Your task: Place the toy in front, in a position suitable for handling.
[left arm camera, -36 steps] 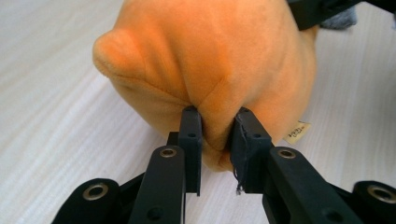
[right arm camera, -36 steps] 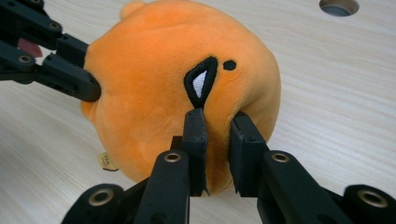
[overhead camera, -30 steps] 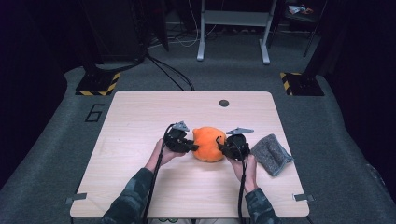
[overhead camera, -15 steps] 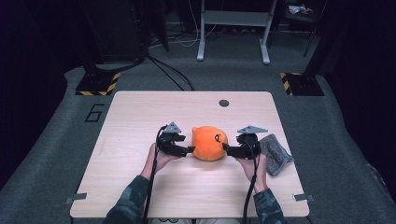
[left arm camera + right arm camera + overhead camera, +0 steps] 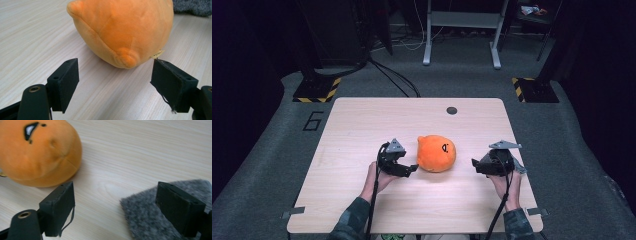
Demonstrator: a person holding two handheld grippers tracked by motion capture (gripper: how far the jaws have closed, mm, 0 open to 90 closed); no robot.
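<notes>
An orange plush [image 5: 436, 153] with a small black face mark lies on the wooden table [image 5: 357, 125], just right of centre. My left gripper [image 5: 411, 169] stands open just left of it, jaws pointing at it. In the left gripper view the plush [image 5: 122, 30] sits a little beyond the open left gripper [image 5: 115, 77], not touching it. My right gripper [image 5: 475, 164] is open, a short way right of the plush. In the right gripper view the right gripper [image 5: 115, 205] has one jaw above a grey felt cloth [image 5: 147, 215], and the plush [image 5: 37, 152] is at upper left.
A dark round grommet [image 5: 451, 110] is set in the table near its far edge. The grey cloth [image 5: 518, 168] peeks out under the right hand near the table's right edge. Yellow-black striped bases [image 5: 317, 90] and a metal stand [image 5: 461, 30] are on the floor beyond.
Both grippers have drawn back from the plush, which now rests alone on the table. The right gripper moved right to over the grey cloth; the left backed off slightly.
</notes>
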